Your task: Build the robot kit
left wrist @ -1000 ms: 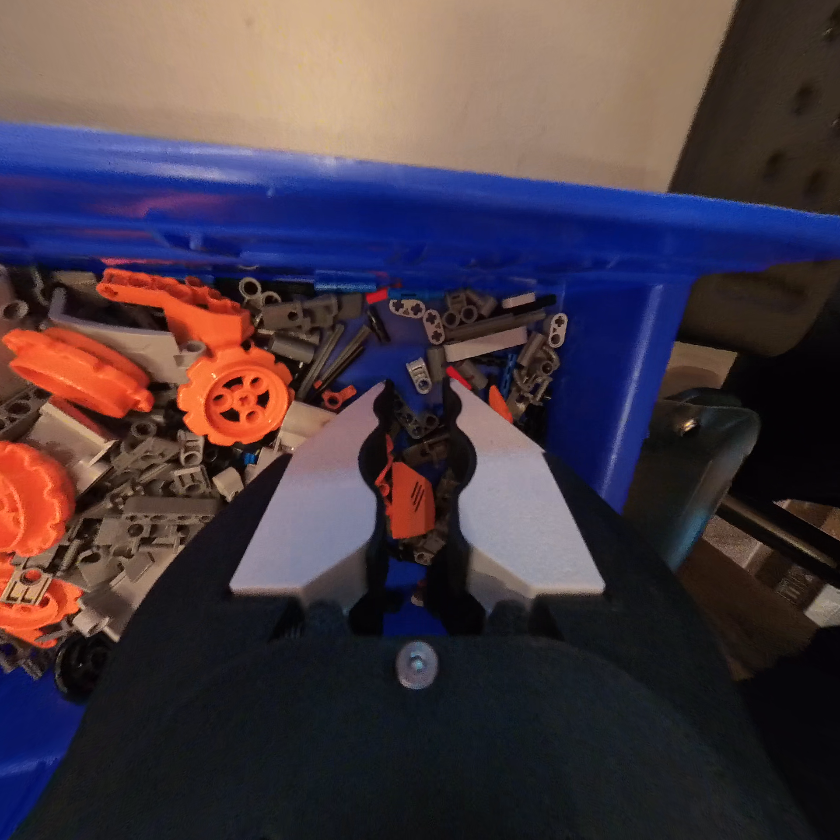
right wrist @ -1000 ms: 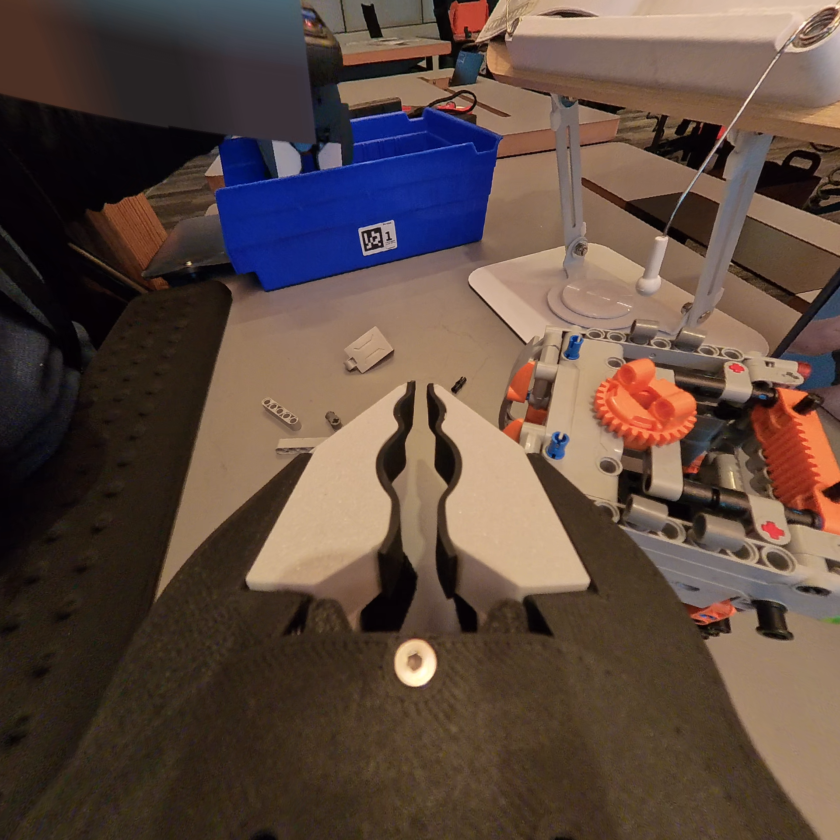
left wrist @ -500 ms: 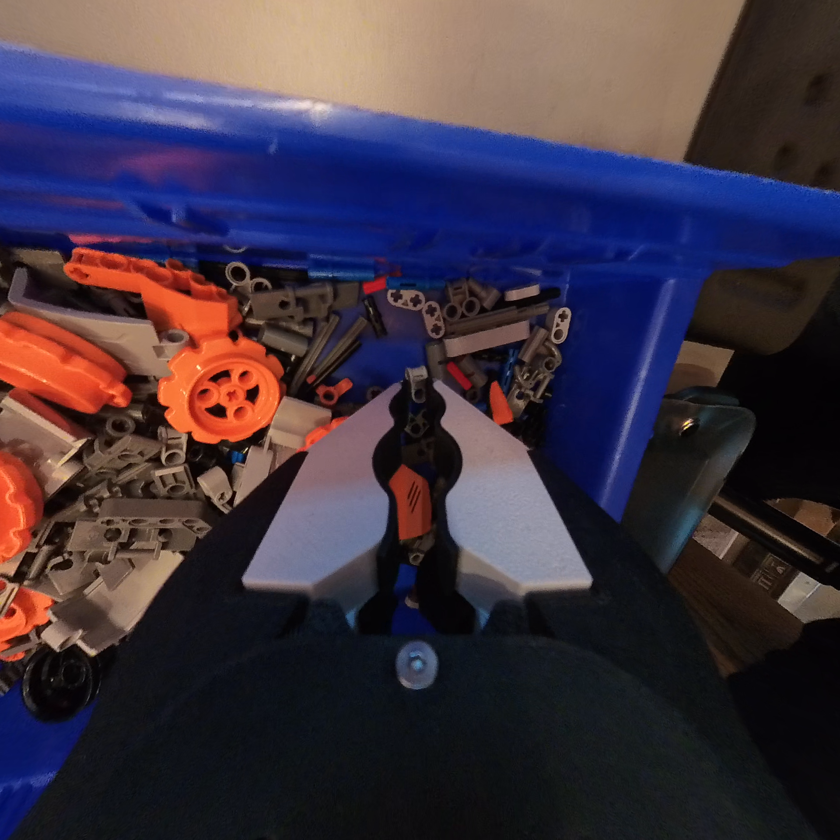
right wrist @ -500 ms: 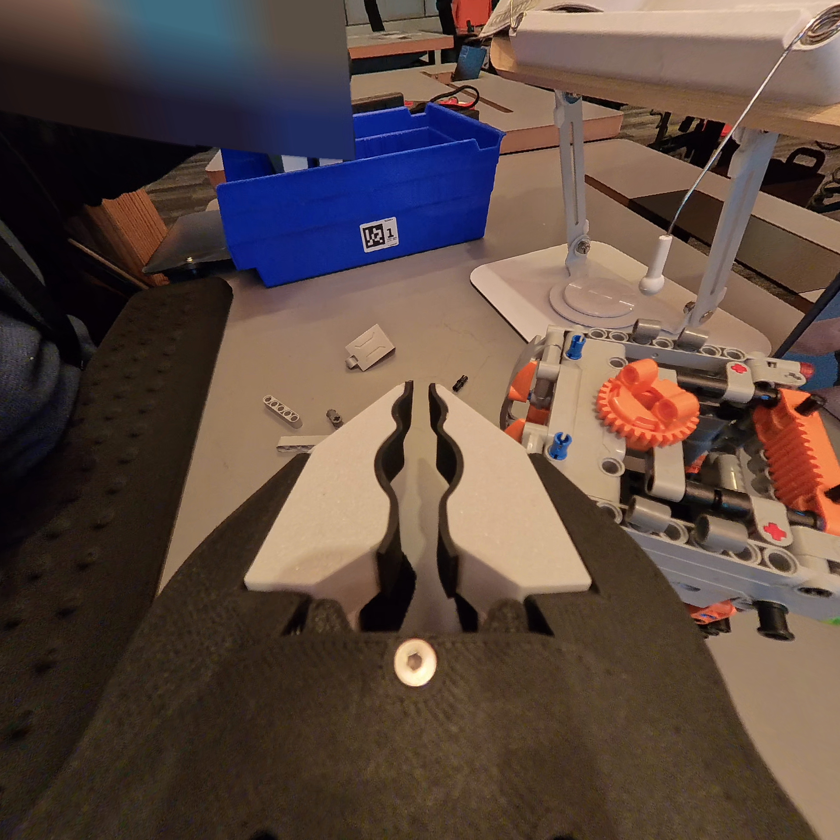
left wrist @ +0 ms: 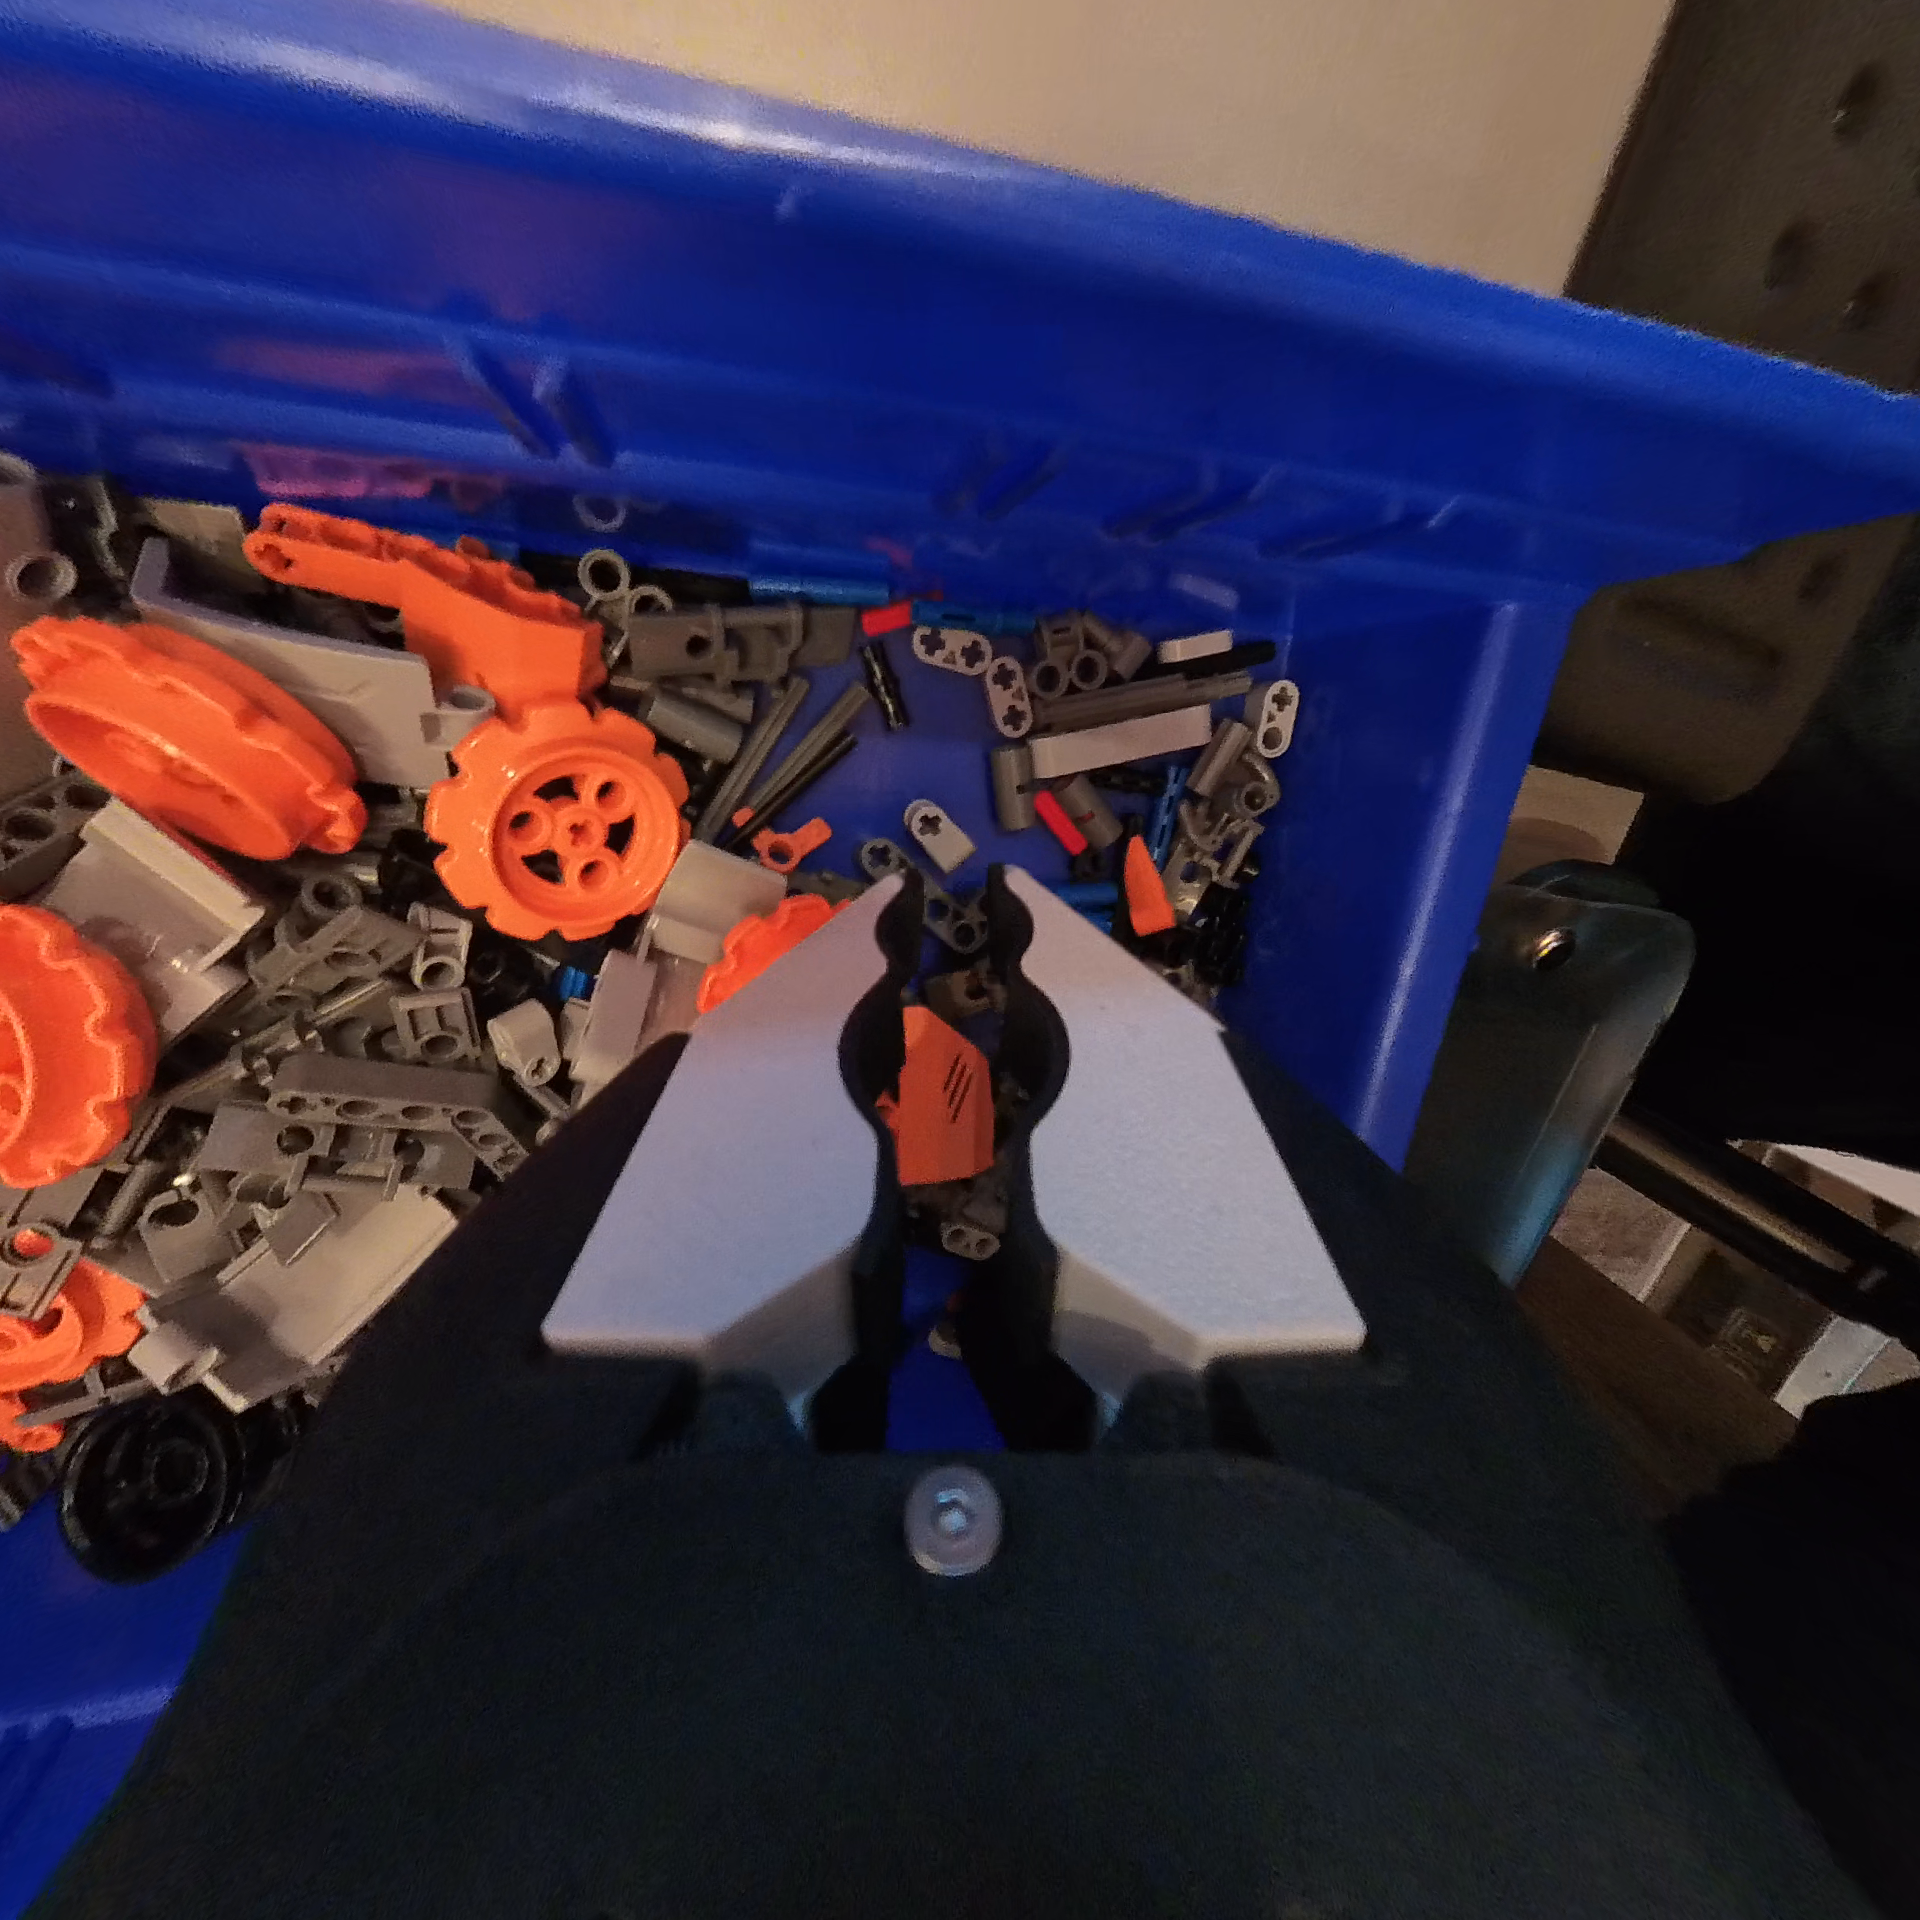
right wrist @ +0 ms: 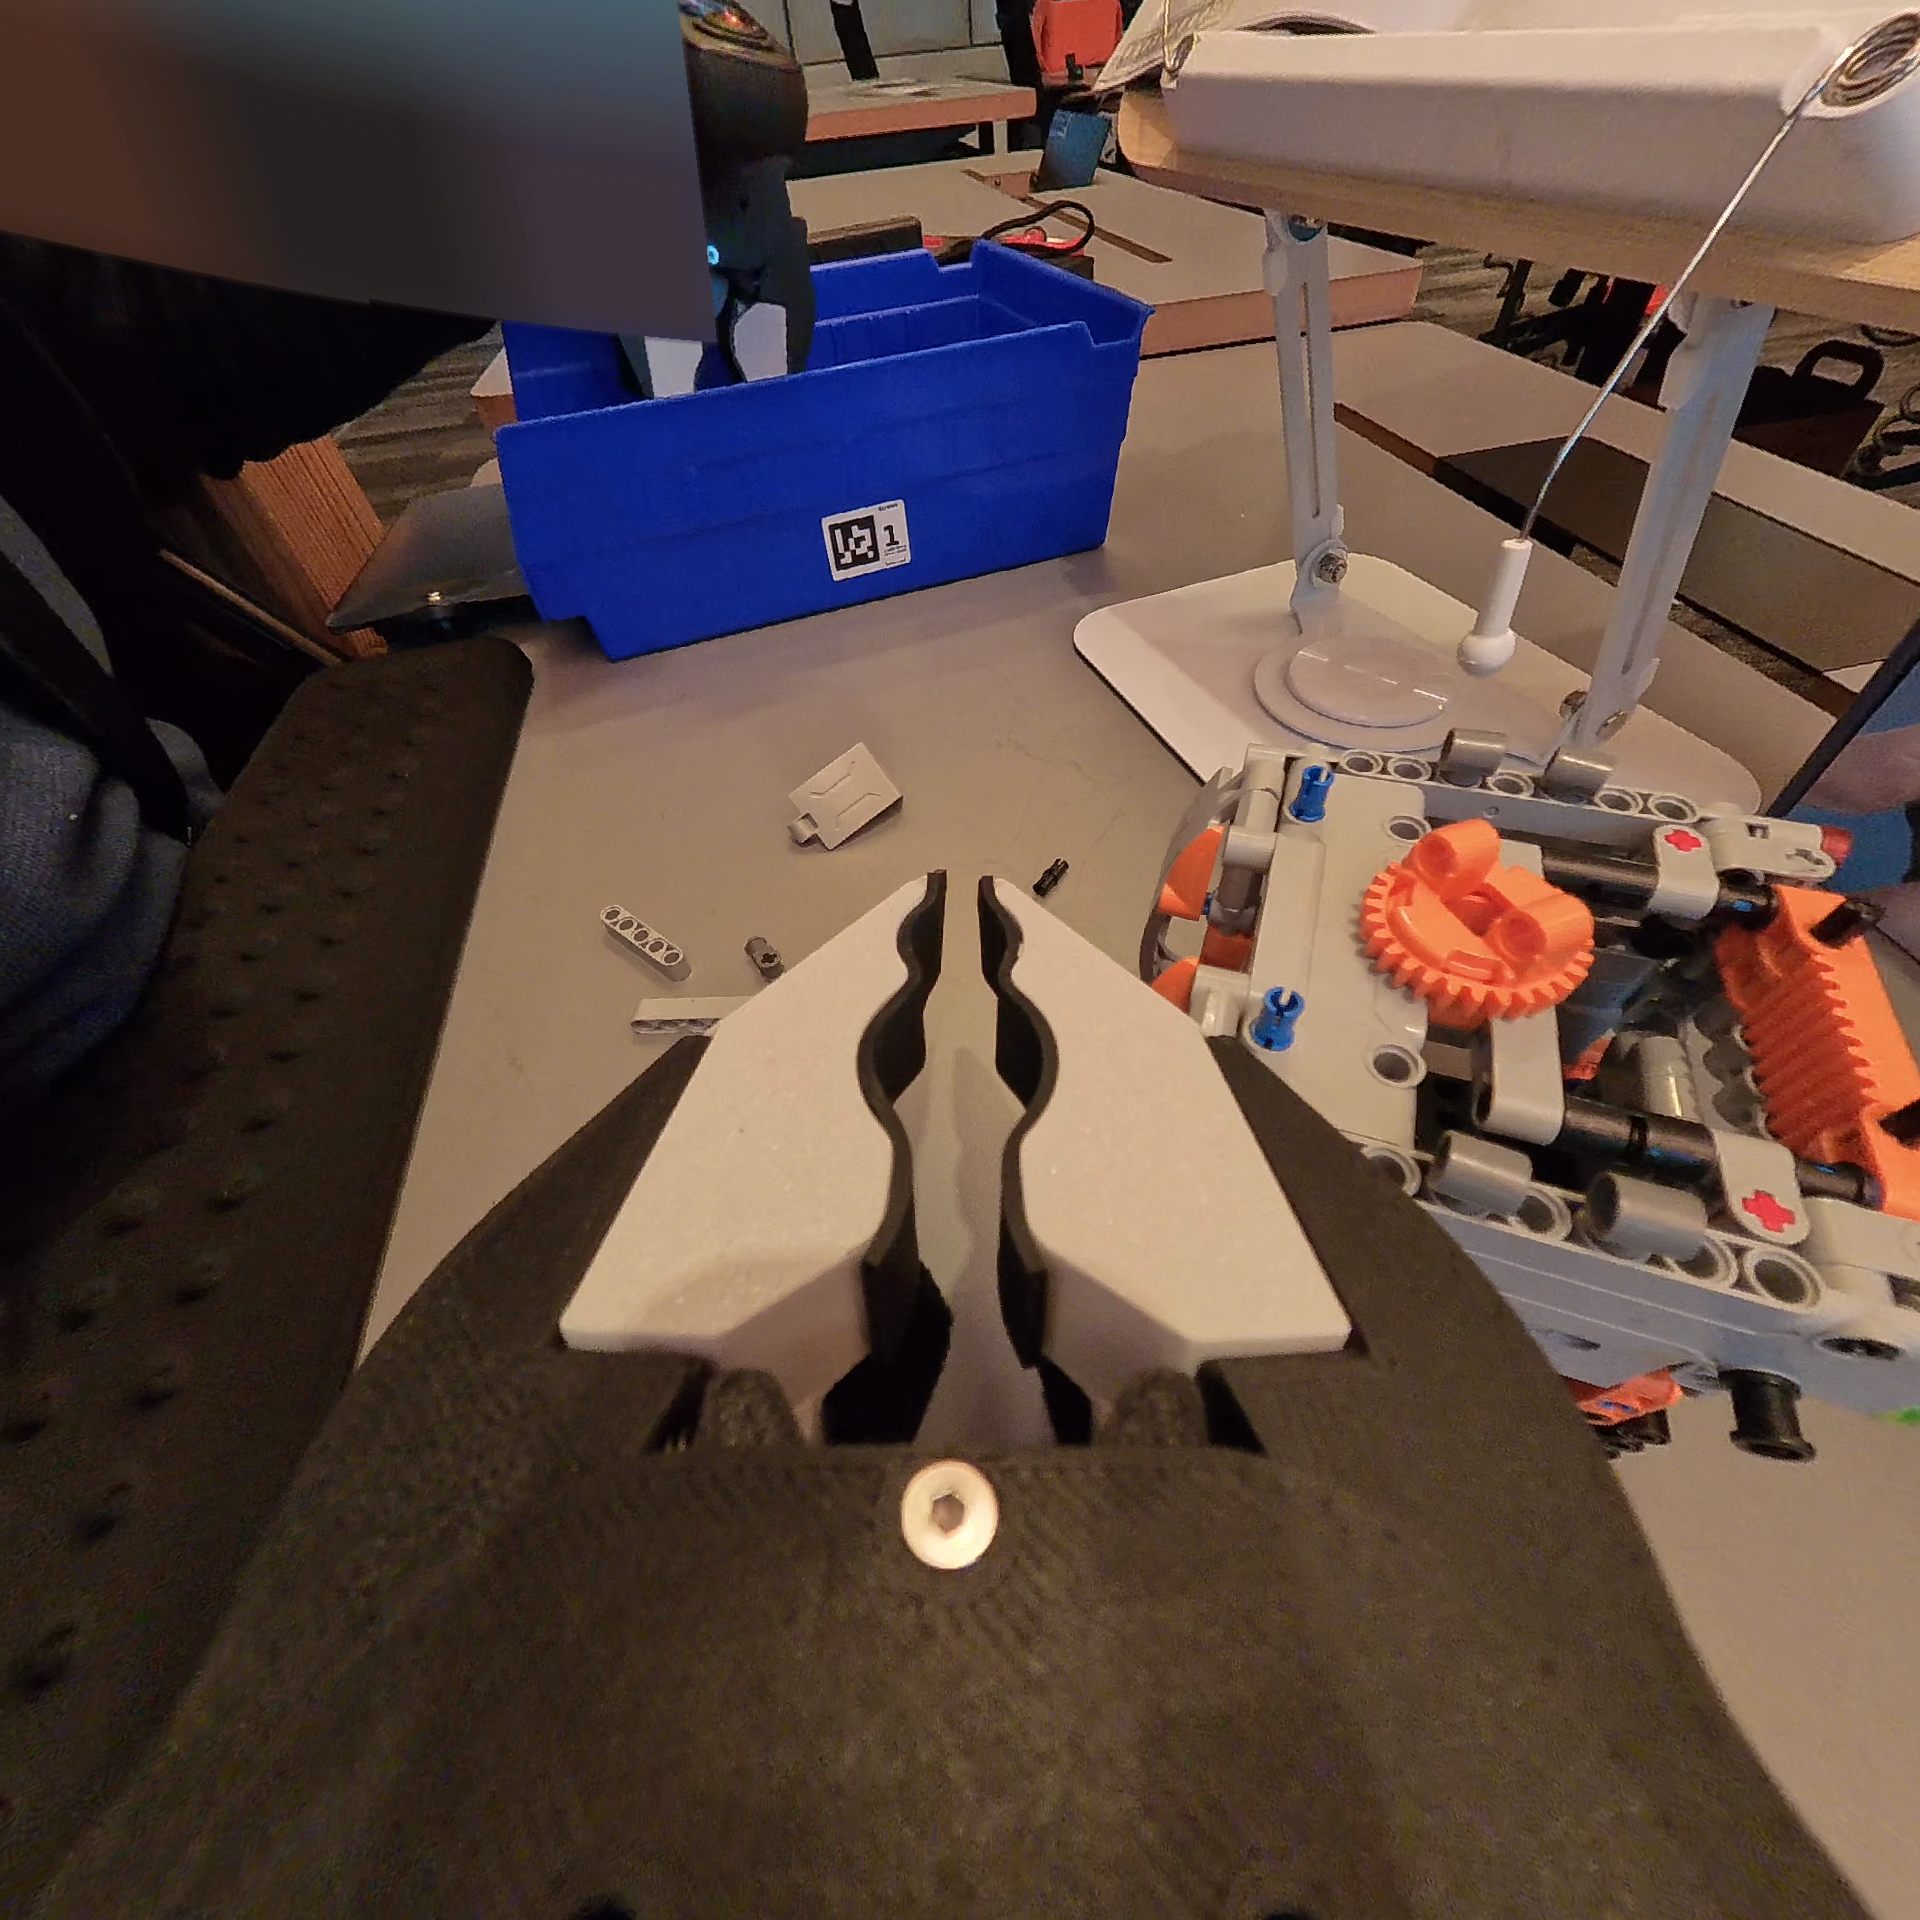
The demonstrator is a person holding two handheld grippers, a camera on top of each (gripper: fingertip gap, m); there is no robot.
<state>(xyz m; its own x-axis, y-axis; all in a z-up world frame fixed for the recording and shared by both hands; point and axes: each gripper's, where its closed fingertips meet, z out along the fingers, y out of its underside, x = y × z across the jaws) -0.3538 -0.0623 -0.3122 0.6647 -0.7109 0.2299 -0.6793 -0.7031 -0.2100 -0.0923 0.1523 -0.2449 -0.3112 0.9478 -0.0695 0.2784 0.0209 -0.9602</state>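
Note:
My left gripper (left wrist: 951, 899) is down inside a blue bin (left wrist: 935, 343) full of loose building parts. Its jaws stand close together on an orange panel (left wrist: 935, 1112) that sits in the hollow between them, with small grey connectors about the tips. An orange wheel (left wrist: 556, 831) lies to its left. In the right wrist view the left gripper (right wrist: 758, 322) dips into the same bin (right wrist: 727, 488). My right gripper (right wrist: 961, 883) is shut and empty, low over the grey table beside a grey and orange model (right wrist: 1340, 914).
Loose parts lie on the table ahead of the right gripper: a grey panel (right wrist: 844, 795), a holed beam (right wrist: 644, 940), a black pin (right wrist: 1049, 876). A white lamp base (right wrist: 1195, 665) stands behind the model. A black padded surface (right wrist: 260, 987) borders the table's left side. About 35 cm separates my left fingertips from my right. The orange wheel (left wrist: 556, 831) lies some 6 cm from my left tips, 35 cm from my right tips.
The left gripper's jaws have closed in around the orange panel, and the view into the bin has shifted a little. The right gripper has barely moved.

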